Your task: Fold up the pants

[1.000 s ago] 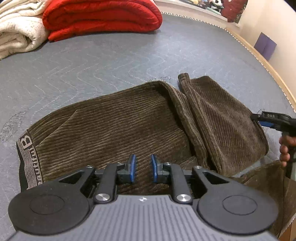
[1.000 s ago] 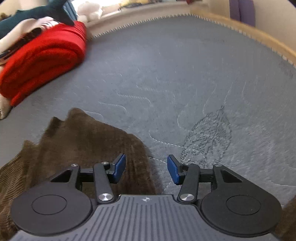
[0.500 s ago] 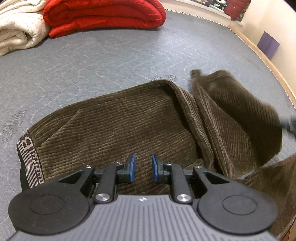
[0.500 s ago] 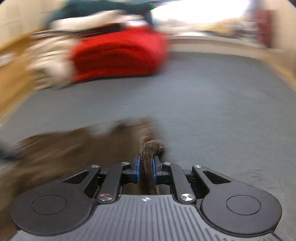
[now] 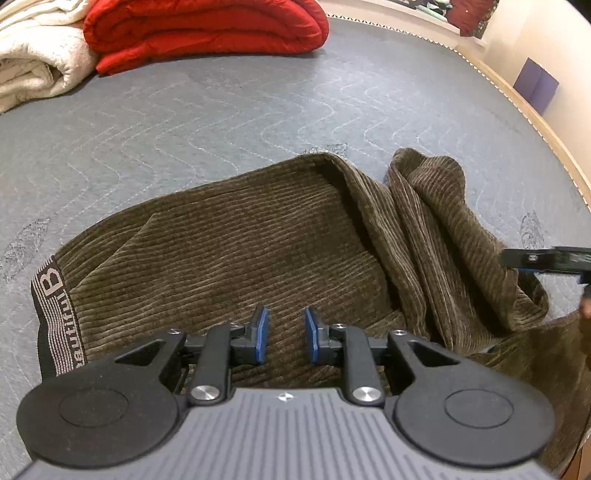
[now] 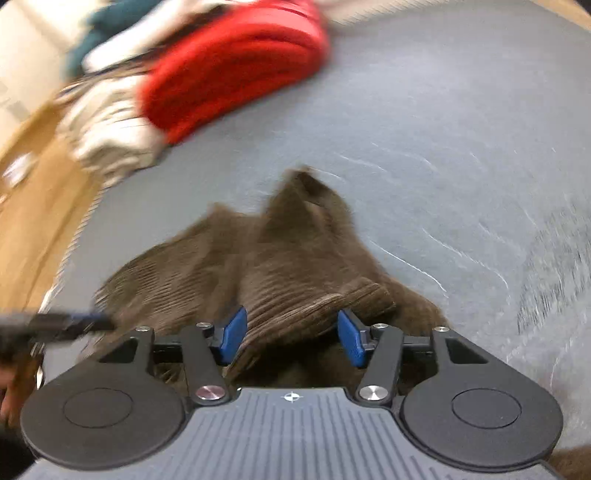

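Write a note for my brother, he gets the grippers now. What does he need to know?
Left gripper: fingers a little apart and opening slightly, just above the brown pants, pinching nothing.
Right gripper: fingers opening, a fold of pant leg between them but no longer pinched.
Pants lie on the grey bed, waistband at the left, leg end thrown over and bunched on the right.
Done: a rough first fold.
Left: smooth the bunched leg, finish folding.

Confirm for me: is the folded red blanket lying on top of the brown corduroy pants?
No: the folded red blanket lies at the far end of the grey quilted mattress, well apart from the brown corduroy pants.
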A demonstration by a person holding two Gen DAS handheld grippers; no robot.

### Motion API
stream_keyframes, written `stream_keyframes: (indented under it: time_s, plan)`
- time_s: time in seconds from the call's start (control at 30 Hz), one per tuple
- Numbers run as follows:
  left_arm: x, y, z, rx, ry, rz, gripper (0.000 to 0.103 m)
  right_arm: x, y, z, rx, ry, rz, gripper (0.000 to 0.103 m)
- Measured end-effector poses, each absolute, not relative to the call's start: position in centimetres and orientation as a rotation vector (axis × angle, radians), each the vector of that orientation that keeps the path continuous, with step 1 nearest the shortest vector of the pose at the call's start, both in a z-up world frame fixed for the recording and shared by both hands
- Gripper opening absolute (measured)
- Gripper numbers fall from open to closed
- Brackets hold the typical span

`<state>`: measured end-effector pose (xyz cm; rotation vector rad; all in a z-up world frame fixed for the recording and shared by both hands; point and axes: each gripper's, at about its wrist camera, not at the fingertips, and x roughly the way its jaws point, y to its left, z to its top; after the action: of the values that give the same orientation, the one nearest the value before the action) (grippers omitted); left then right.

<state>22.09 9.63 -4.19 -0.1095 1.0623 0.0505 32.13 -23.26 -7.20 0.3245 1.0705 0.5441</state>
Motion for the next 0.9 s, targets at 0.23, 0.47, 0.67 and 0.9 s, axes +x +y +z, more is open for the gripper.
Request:
stream_keyframes:
  time_s: [0.23, 0.47, 0.67, 0.9]
  plan:
    - [22.7, 9.8, -4.5, -0.117, 1.068, 0.050, 0.025, 33.6, -21.5, -7.0, 0.347, 1.042, 0.413, 0.007]
    - [23.1, 9.1, -4.7, -0.112, 1.072, 0.034, 0.025, 33.4, -24.5, -3.2, 0.418, 0.934, 0.413, 0.006]
    - [23.3, 8.9, -4.6, -0.122, 1.070, 0.029, 0.025, 33.4, -27.3, -1.1, 0.475, 0.787, 0.484, 0.002]
    - [23.2, 8.1, -4.7, -0.112, 1.074, 0.004, 0.025, 32.5, -40.8, -2.1, 0.825, 0.465, -0.012, 0.001]
